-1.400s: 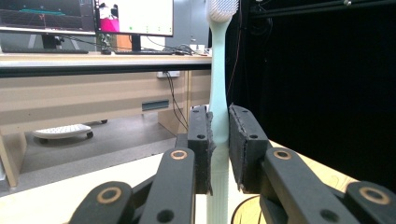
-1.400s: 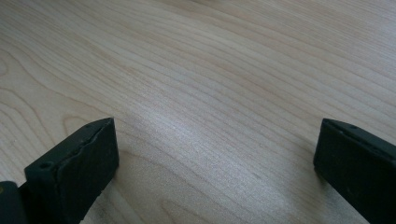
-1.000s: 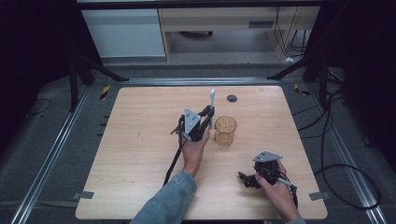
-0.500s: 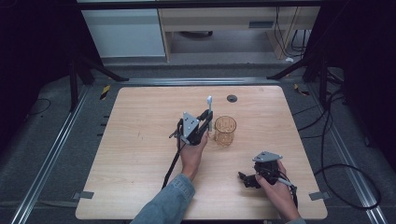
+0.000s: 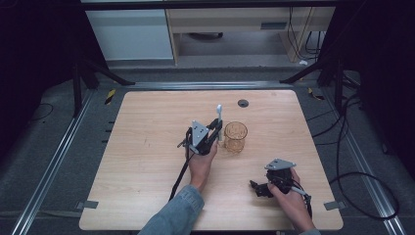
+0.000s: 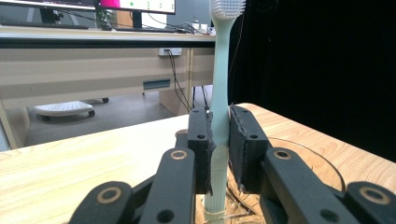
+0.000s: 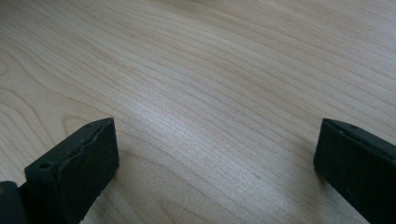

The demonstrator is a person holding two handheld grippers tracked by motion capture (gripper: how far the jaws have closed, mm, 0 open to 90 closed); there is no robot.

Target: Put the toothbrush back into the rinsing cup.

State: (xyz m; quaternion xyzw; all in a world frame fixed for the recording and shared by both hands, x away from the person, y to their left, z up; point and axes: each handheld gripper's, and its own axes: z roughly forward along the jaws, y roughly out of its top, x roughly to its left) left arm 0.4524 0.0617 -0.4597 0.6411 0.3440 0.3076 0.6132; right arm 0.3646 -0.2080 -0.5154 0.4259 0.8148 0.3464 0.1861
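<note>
The jaws of the left gripper (image 6: pixel 219 140) are squeezing a pale green toothbrush (image 6: pixel 220 93) by its handle. The toothbrush is standing straight up, with its bristle head at the top, partly cut off by the upper edge of the left gripper view. From above, the left gripper (image 5: pixel 215 131) is sitting near the middle of the bench (image 5: pixel 147 147), just beside a see-through amber glass cup (image 5: pixel 235 137). The cup is standing on the bench, and its rim is peeking out behind the jaws in the left gripper view.

The jaws of the right gripper (image 7: pixel 215 168) are standing wide apart with nothing between them, just bare wood. That right gripper (image 5: pixel 266 188) is resting low near the front right of the bench, well apart from the cup.

It looks like the step in hand is putting the toothbrush into the cup. The next move is probably calling for a small shift toward the cup, so the bottom of the handle is hanging over the opening, then going down and letting go.

The bottom tip of the handle is hiding under the jaws, so it is hard to tell if it is touching the bench. A small dark round thing (image 5: pixel 243 103) is lying farther back, too small to make out
</note>
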